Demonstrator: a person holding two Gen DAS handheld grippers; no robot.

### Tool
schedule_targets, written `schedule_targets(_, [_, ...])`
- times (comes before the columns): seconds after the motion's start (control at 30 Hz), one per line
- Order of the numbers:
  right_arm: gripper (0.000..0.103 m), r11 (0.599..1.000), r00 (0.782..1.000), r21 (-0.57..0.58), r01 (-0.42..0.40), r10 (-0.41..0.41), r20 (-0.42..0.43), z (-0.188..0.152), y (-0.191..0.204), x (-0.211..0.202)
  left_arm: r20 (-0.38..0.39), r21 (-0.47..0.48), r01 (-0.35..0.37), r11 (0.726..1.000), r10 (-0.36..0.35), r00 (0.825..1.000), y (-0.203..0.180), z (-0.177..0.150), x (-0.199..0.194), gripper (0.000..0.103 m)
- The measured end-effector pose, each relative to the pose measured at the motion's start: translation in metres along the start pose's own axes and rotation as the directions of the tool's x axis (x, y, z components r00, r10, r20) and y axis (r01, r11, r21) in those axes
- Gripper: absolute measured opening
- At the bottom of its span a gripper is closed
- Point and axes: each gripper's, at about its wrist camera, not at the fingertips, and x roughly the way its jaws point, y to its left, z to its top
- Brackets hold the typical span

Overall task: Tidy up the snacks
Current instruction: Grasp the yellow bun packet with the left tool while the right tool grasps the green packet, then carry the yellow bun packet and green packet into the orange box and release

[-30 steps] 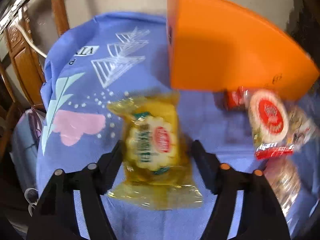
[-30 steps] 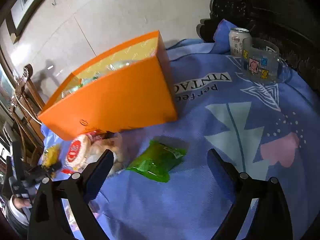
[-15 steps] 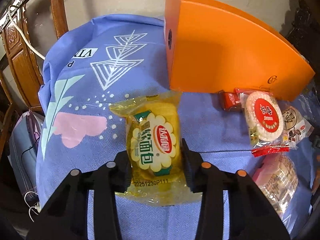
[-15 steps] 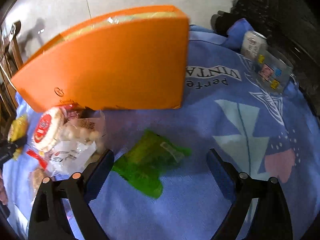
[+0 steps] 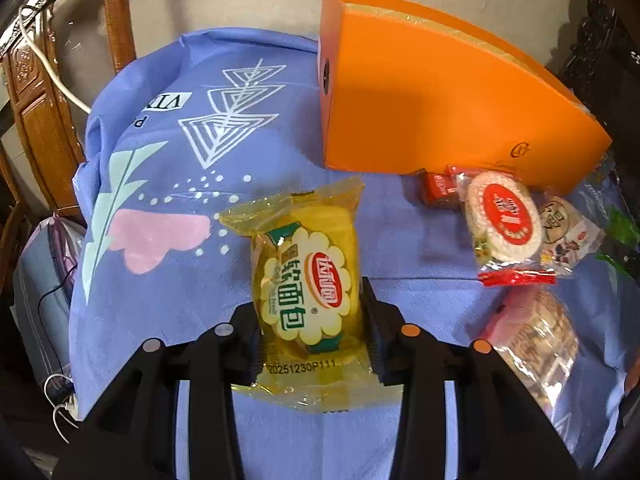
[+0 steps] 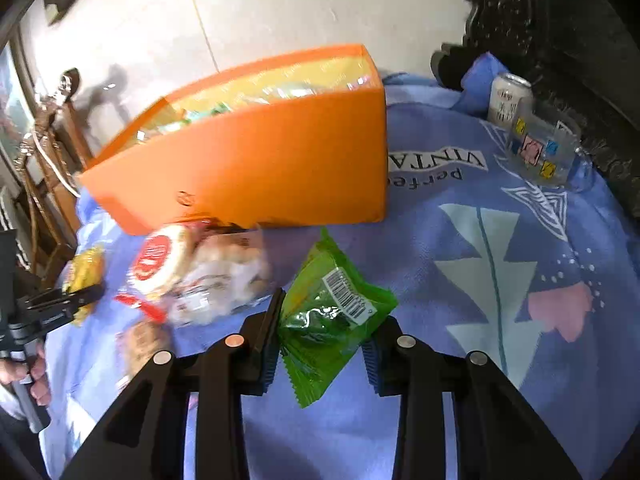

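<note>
My left gripper [image 5: 310,320] is shut on a yellow bread packet [image 5: 308,276], its jaws pressing both sides of the packet over the blue cloth. My right gripper [image 6: 324,332] is shut on a green snack packet [image 6: 332,312], which stands crumpled between the jaws. The orange box [image 5: 440,108] stands behind both; in the right wrist view [image 6: 260,164] several packets show inside its open top. The left gripper and yellow packet also show at the left of the right wrist view [image 6: 80,280].
A round red-label rice cracker pack [image 5: 504,220], small red packets [image 5: 436,188], a clear bag of snacks [image 5: 536,340] and another clear pack [image 6: 224,276] lie by the box. A can [image 6: 508,96] and glass mug [image 6: 544,152] stand far right. Wooden chairs [image 5: 40,100] flank the table.
The left jaws have closed tight on the yellow packet. The right gripper has moved in around the green packet and closed on it.
</note>
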Motion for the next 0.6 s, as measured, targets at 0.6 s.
schedule_targets(0.6, [0.036,0.991,0.988,-0.083,-0.106,0.114,0.104,0.045,0.030,-0.081,0.148,0.151,0.046,0.988,-0.069,0.987,-0.054,0.042,-0.108,0.039])
